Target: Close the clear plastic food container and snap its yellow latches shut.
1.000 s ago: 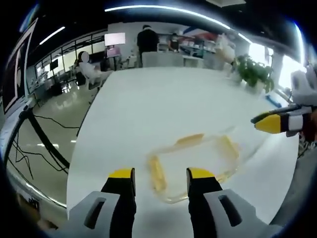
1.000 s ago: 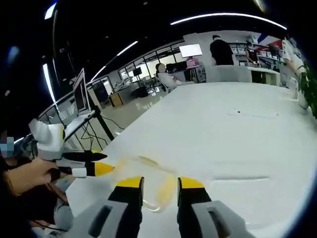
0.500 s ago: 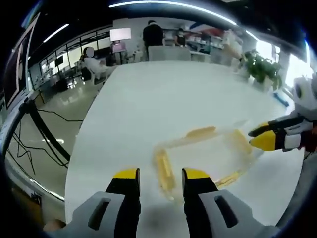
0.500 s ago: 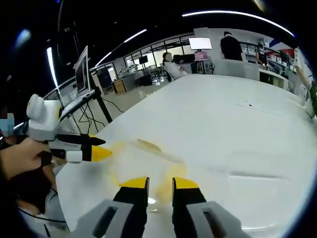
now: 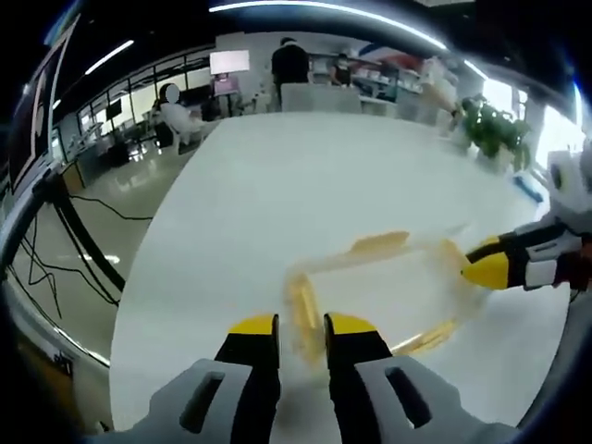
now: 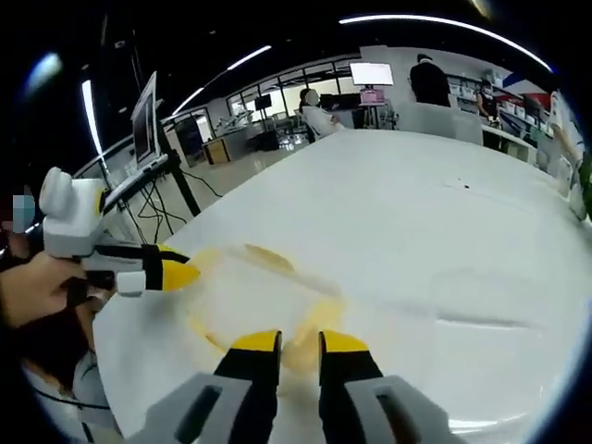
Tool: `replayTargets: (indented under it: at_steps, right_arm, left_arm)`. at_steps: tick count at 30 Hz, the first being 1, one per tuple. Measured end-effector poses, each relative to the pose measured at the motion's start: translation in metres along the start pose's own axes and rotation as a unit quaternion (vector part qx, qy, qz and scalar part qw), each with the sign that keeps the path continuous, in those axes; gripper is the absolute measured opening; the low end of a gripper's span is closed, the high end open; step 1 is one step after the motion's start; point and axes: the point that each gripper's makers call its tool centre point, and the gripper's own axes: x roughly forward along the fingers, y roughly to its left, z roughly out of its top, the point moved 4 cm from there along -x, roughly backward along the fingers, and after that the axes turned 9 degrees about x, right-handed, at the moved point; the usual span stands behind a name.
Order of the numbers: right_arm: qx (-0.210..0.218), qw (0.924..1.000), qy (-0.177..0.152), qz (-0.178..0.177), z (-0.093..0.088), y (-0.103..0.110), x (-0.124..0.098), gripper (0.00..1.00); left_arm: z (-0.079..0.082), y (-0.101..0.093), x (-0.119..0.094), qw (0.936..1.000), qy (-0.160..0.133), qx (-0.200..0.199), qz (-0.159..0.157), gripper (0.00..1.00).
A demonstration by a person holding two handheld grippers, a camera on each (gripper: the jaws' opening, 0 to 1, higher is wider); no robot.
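Just ahead of my left gripper [image 5: 301, 324], the clear plastic food container [image 5: 375, 291] lies on the white table [image 5: 277, 185], nearer than a second ago. My left jaws have narrowed around its near yellow latch [image 5: 302, 313], a sliver of gap remaining; whether they grip it I cannot tell. My right gripper [image 6: 299, 339] has also narrowed, its tips at the opposite latch [image 6: 310, 324]. No readable writing anywhere.
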Motion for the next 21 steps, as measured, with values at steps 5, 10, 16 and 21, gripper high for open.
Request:
replayTargets:
  at_steps: [5,10,16,21]
  right_arm:
    - [-0.005,1.0,0.003,0.003,-0.0009,0.0024,-0.0001,0.09]
    - [-0.028,0.9996,-0.001,-0.001,0.0002,0.0033,-0.001,0.06]
    - [-0.004,1.0,0.002,-0.006,0.0019,-0.0002,-0.0031,0.03]
    - [0.002,1.0,-0.004,-0.001,0.004,0.0009,-0.0079,0.03]
  left_arm:
    - [0.0006,-0.0037,0.0013,1.0,-0.004,-0.001,-0.007,0.05]
    - [-0.0005,-0.0021,0.0006,1.0,-0.001,-0.001,0.008,0.02]
    - [-0.0023,-0.001,0.0,1.0,0.004,-0.006,0.002,0.02]
    - [-0.0036,-0.0023,-0.0028,0.9998,0.008,0.017,-0.002,0.02]
